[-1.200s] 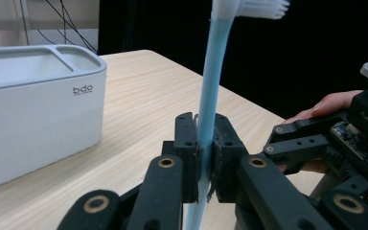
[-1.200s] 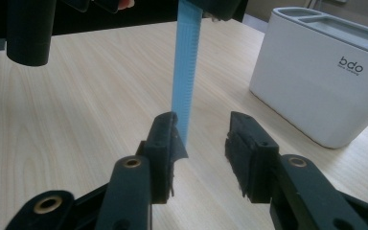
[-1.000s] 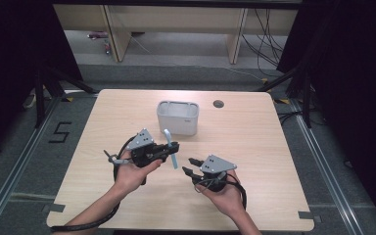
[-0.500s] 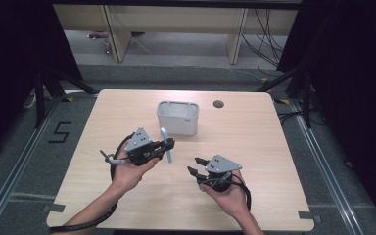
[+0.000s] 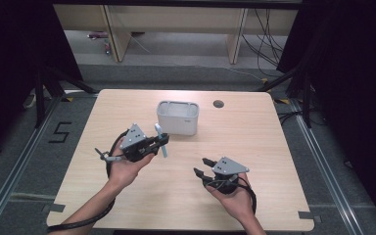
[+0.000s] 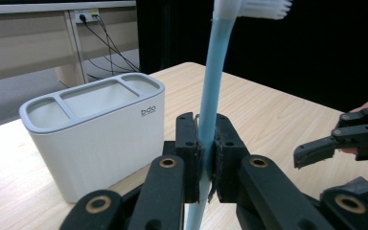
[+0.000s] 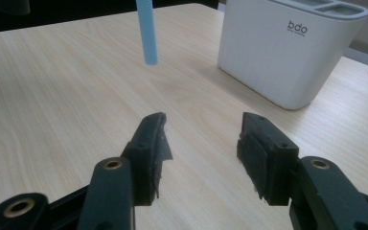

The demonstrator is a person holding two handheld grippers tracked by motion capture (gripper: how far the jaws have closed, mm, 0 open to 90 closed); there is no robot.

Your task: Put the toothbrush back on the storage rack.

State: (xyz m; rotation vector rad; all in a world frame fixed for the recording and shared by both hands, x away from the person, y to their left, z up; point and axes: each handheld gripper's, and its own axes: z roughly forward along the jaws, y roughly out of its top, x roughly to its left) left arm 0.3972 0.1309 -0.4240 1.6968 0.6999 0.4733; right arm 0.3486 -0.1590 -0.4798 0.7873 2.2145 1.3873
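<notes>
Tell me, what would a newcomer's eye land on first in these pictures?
Probably the pale blue toothbrush, pinched upright in the left gripper above the wooden table, bristles at the top. Just behind it stands a white holder with grey-rimmed compartments in its top. Nearer the person, the right gripper holds nothing; its jaws stand apart and have just been opening.

Pale blue toothbrush (image 6: 210, 100) upright, bristles up, above table.

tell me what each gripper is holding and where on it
The left gripper is shut on the light blue toothbrush, clamping its handle partway down, bristle head up. The right gripper holds nothing; its jaws have just been opening, with nothing between them.
</notes>
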